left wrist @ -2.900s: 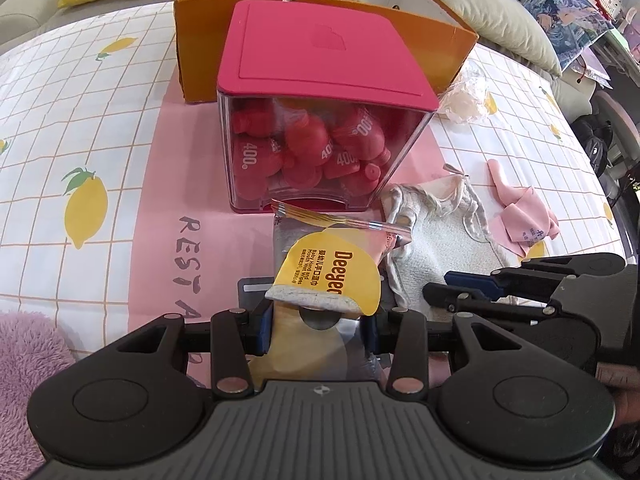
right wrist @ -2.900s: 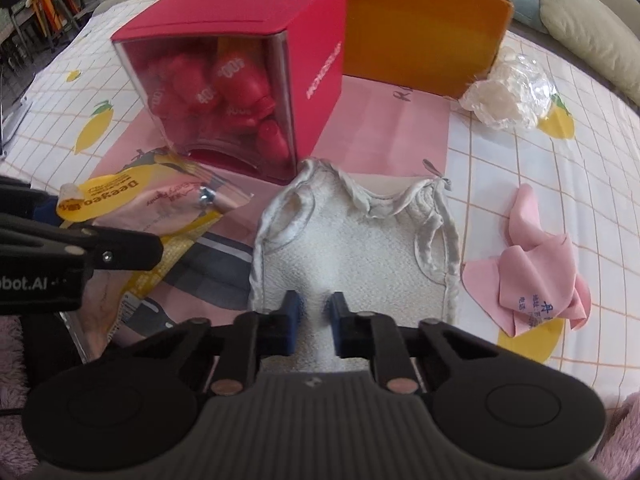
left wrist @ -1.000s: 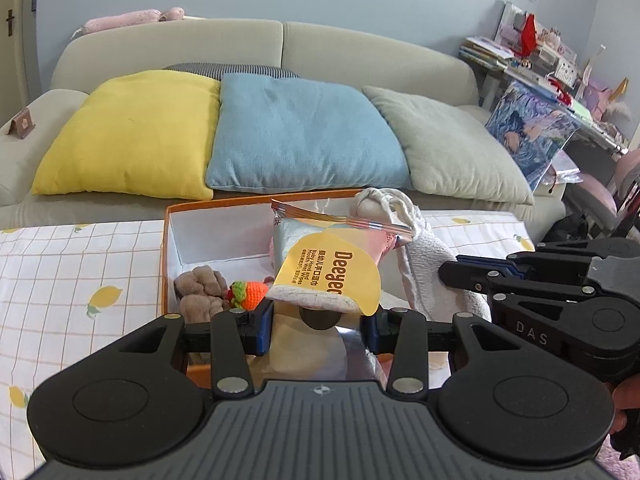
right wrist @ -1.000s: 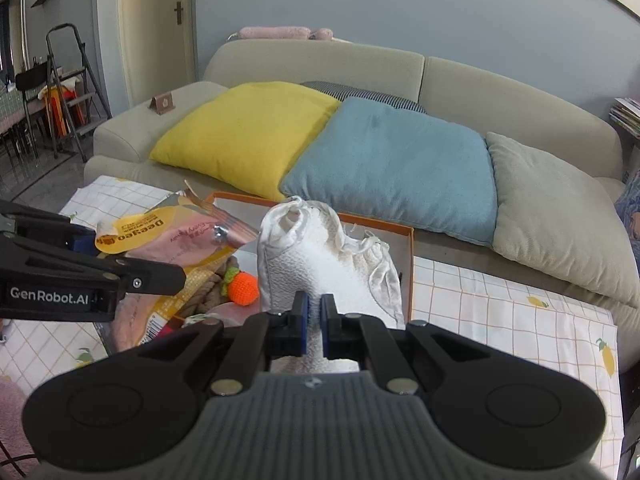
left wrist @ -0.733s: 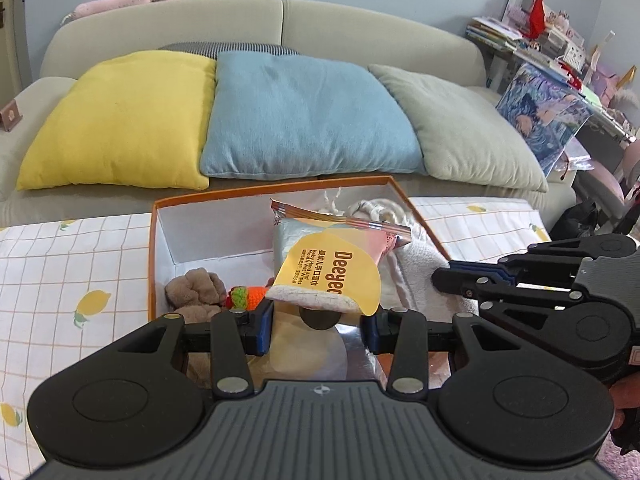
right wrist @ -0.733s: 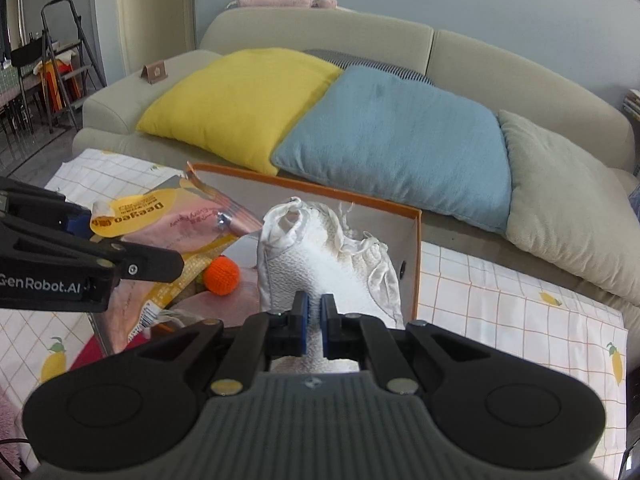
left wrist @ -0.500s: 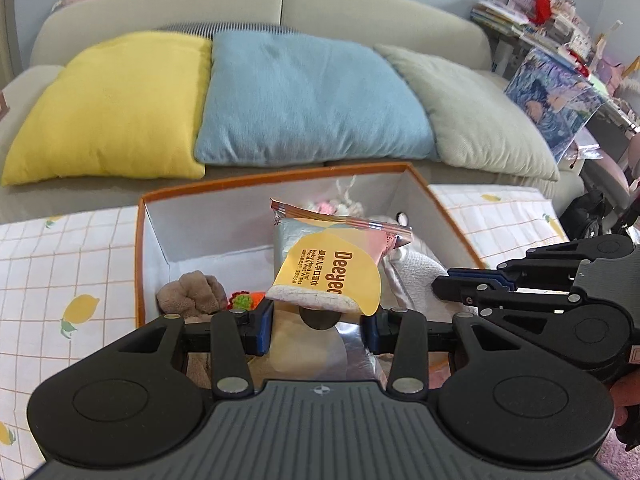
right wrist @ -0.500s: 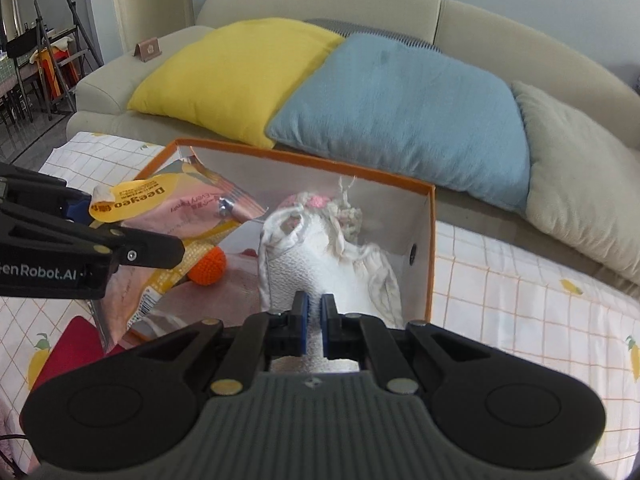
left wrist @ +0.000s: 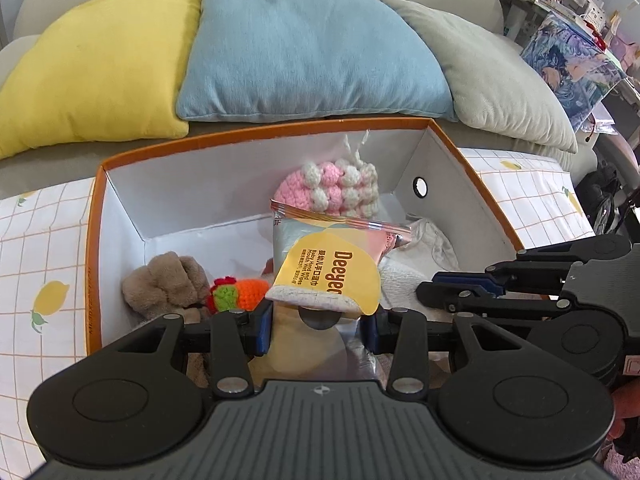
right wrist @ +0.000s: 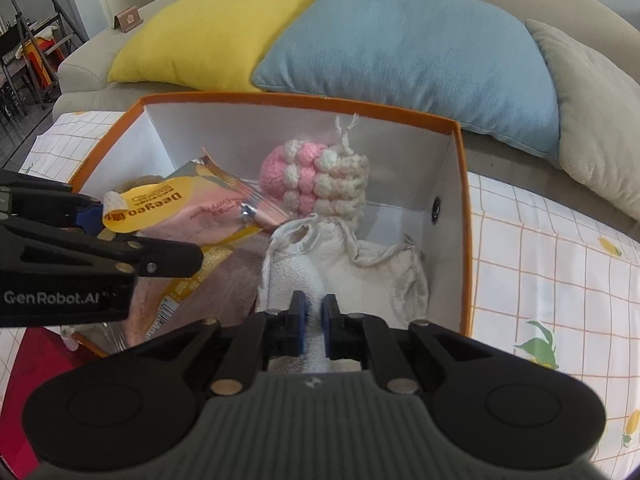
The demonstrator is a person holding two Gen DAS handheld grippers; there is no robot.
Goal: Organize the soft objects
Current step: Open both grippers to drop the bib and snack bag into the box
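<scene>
I'm at the drop-off: my left gripper grips the wipes pack over the orange box; my right gripper, fingers easing apart, frees the white cloth inside. Next, release the pack, lift clear.

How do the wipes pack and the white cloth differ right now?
The wipes pack is glossy printed plastic with a yellow label; the white cloth is plain terry fabric. The pack sits clamped in the left tongs; the cloth lies between the right tongs, which are opening. The pack holds stiff; the cloth slumps. Both are over the orange box.
</scene>
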